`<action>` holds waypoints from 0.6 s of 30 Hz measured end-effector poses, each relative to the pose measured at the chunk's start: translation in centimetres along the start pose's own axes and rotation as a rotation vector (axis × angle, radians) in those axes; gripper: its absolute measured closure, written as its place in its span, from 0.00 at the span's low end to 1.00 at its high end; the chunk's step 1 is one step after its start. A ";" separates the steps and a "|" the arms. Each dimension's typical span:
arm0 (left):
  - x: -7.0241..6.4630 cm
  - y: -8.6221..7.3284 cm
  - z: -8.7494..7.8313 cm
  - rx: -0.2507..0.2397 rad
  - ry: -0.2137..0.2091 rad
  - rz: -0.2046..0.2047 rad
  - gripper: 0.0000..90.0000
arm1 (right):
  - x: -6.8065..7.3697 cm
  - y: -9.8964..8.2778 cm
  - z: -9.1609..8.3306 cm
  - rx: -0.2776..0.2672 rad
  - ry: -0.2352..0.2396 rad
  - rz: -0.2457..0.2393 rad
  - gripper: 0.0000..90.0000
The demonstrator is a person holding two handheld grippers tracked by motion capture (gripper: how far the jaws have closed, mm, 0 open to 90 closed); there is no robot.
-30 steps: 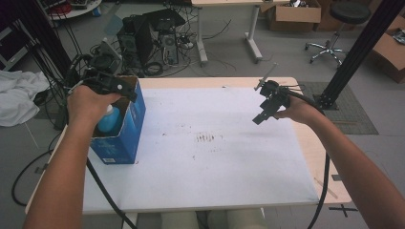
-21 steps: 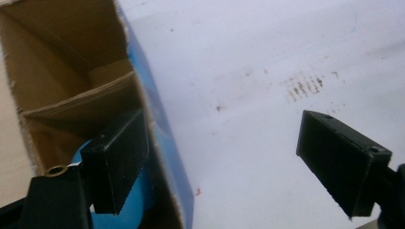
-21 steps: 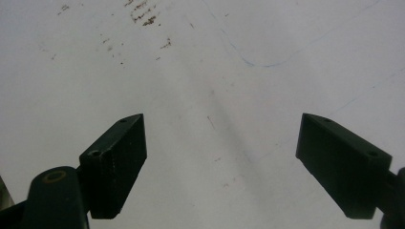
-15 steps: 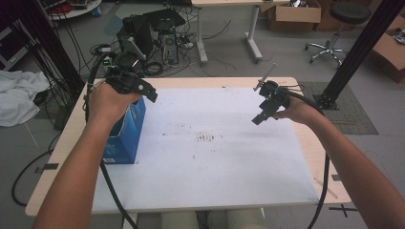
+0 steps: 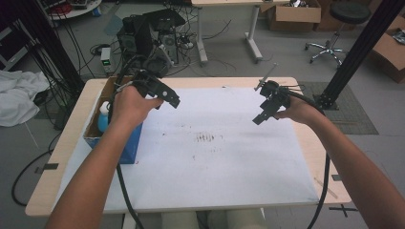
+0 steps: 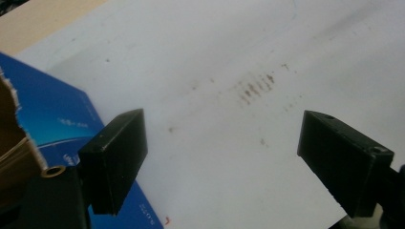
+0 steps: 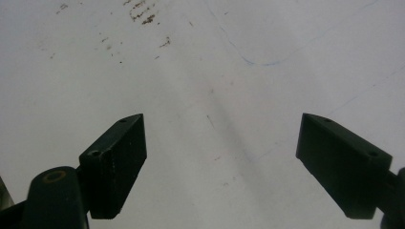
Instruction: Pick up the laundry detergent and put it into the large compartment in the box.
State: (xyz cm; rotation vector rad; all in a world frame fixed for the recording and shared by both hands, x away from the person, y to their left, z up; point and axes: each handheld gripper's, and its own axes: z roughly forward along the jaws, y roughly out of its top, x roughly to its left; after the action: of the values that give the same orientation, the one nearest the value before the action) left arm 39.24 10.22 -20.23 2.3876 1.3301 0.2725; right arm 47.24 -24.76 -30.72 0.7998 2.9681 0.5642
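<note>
White paper (image 5: 215,152) covers most of the wooden table (image 5: 62,176) in the high view, with a patch of small brown marks (image 5: 205,138) near its middle. At the left edge stands a blue box (image 5: 126,148), open at the top, and a bottle with a white cap (image 5: 103,117) sits inside it. The left gripper (image 5: 165,95) hangs over the paper just beside the box; its jaws have just been opening and nothing is between them. The right gripper (image 5: 262,114) is held above the right part of the paper, well apart from the box. In the left gripper view, the two black jaws stand wide apart and empty above the paper (image 6: 229,119), with the blue box (image 6: 57,133) at the lower left. In the right gripper view, the jaws are also spread wide with nothing between them, above bare paper (image 7: 215,95) with thin pen lines.
</note>
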 end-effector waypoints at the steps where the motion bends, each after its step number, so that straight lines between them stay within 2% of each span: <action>1: -0.3 0.1 0.2 0.001 -0.004 0.012 0.20 | 0.0 0.0 0.0 0.001 -0.001 0.002 0.19; 6: -1.5 0.5 1.0 0.008 -0.026 0.065 0.20 | 0.1 0.1 0.1 0.002 -0.001 0.002 0.19; 10: -2.3 0.8 1.8 0.023 -0.023 0.108 0.20 | 0.2 0.0 0.0 0.004 -0.002 0.007 0.19; 18: -3.8 1.0 3.1 0.060 -0.049 0.170 0.20 | 0.2 0.0 -0.1 0.004 -0.004 0.011 0.19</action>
State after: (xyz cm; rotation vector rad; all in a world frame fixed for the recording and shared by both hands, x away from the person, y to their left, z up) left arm 39.12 5.78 -22.55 2.5445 1.1309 0.2228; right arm 47.05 -24.66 -30.64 0.8166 2.9639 0.5563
